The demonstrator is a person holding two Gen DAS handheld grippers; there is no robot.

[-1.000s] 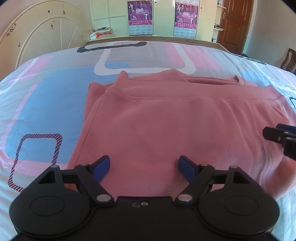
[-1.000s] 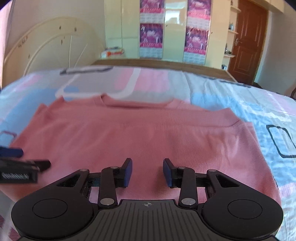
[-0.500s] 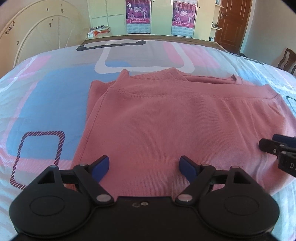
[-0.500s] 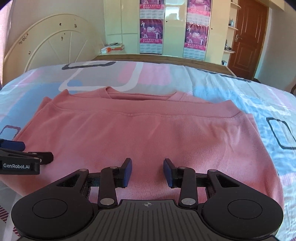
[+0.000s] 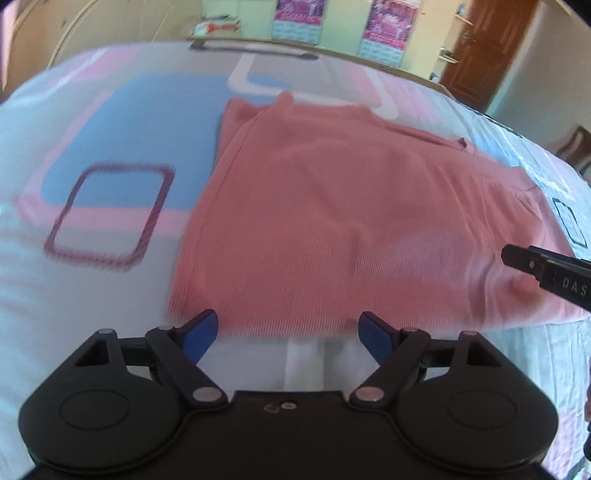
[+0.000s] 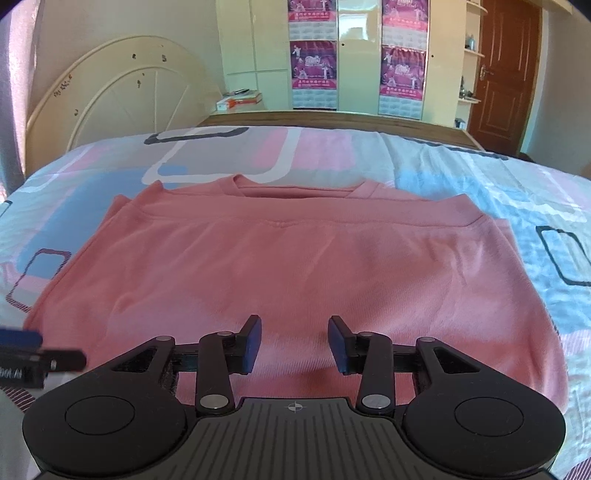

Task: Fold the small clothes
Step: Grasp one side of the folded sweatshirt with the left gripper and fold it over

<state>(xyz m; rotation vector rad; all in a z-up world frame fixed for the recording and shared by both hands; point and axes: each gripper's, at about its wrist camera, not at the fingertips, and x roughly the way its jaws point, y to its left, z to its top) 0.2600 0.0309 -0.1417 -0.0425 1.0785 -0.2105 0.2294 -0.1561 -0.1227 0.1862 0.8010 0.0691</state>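
Left wrist view: 1 pink ribbed knit top (image 5: pixel 332 229), folded, lies flat mid-frame on 1 bed sheet w/ pink, blue & grey rounded-square print (image 5: pixel 92 147). Left gripper (image 5: pixel 288 328) at bottom centre: 2 blue pads, jaws wide apart, nothing between them; pads sit at the top's near hem, w/ bare sheet below. Right gripper's black fingertip pokes in at right edge, over the top's right part. 2 purple wall posters (image 5: pixel 386 18) upper centre, 1 brown wooden door (image 5: pixel 487 48) upper right. Vs 1 s ago: the near hem was hidden below the gripper, now shows just ahead of pads; the top sits skewed toward right; frame is blurred.

Right wrist view: same 1 top (image 6: pixel 295 266) fills mid-frame, neckline at far edge. Right gripper (image 6: pixel 294 341) bottom centre: jaws part open, have just widened a little, hold nothing; pink fabric shows through the gap, contact can't tell. Left gripper's black tip + blue pad at lower left edge. Vs 1 s ago: sharper, the top looks unmoved.

Only this view shows: 4 poster panels on cream wardrobe (image 6: pixel 314 62), cream curved headboard (image 6: pixel 122 88) upper left, boxes (image 6: pixel 240 99) beside it.
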